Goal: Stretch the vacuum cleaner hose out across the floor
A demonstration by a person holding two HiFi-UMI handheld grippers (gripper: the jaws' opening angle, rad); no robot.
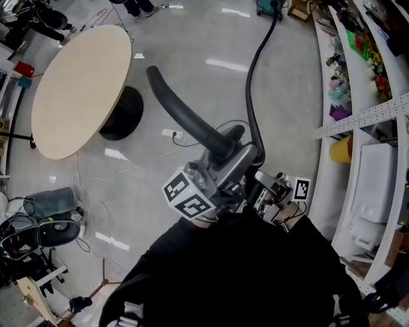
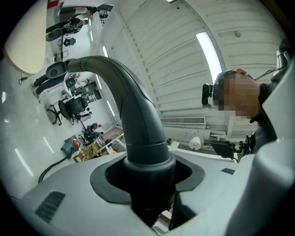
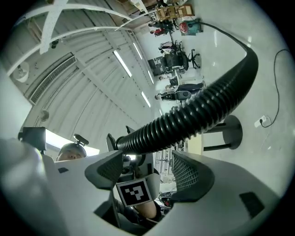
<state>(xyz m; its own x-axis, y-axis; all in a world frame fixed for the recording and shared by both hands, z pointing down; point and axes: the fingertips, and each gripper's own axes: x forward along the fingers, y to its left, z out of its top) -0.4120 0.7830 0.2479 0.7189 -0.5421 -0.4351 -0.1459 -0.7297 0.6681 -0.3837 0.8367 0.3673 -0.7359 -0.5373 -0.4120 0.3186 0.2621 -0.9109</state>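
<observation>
The vacuum's rigid dark grey wand curves up and to the left in the head view. My left gripper is shut on its lower end, and the left gripper view shows the wand wedged between the jaws of the left gripper. From there the black ribbed hose runs across the floor to the teal vacuum cleaner at the top edge. My right gripper sits just right of the left one. In the right gripper view the hose passes above the open right gripper, clear of its pads.
A round wooden table on a black base stands at the left. White shelves with goods line the right side. Thin cables trail over the glossy floor, and a black chair and bags sit at the lower left.
</observation>
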